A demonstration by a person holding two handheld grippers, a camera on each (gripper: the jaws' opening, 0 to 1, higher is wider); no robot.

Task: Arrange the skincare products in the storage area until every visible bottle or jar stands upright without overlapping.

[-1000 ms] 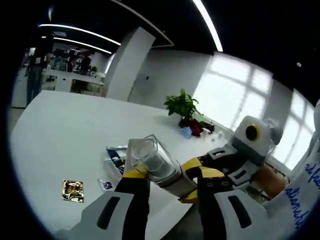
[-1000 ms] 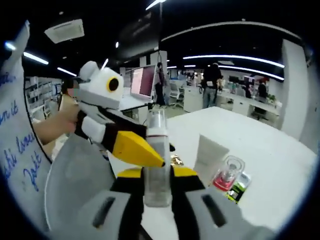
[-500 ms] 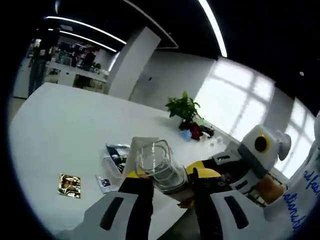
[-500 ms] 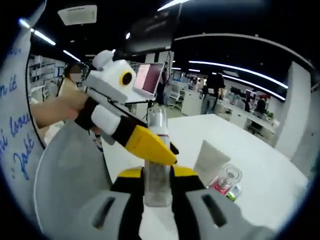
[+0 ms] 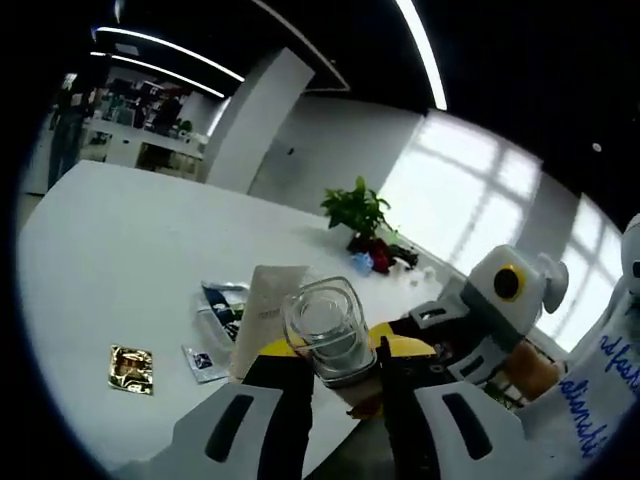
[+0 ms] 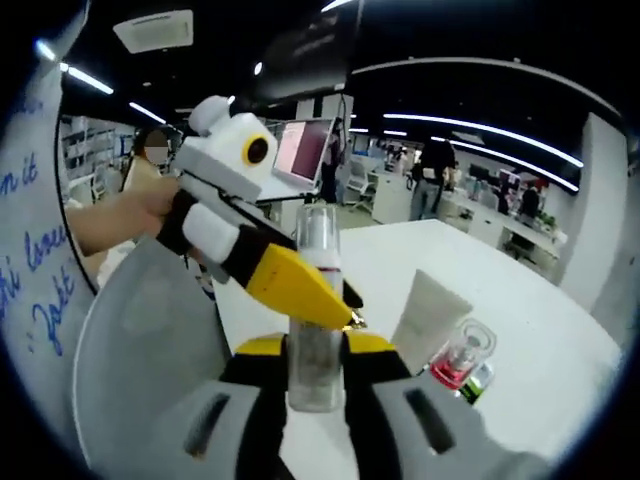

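Both claws — left [image 5: 335, 375], right [image 6: 315, 365] — pinch one clear bottle [image 6: 316, 300] | white table [image 5: 120, 250] edge near, broad open surface beyond

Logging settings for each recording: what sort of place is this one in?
Probably an open-plan office. A large white table holds the skincare items, a monitor and desks with people standing fill the background, long ceiling light strips run overhead, and a potted plant sits near big windows.
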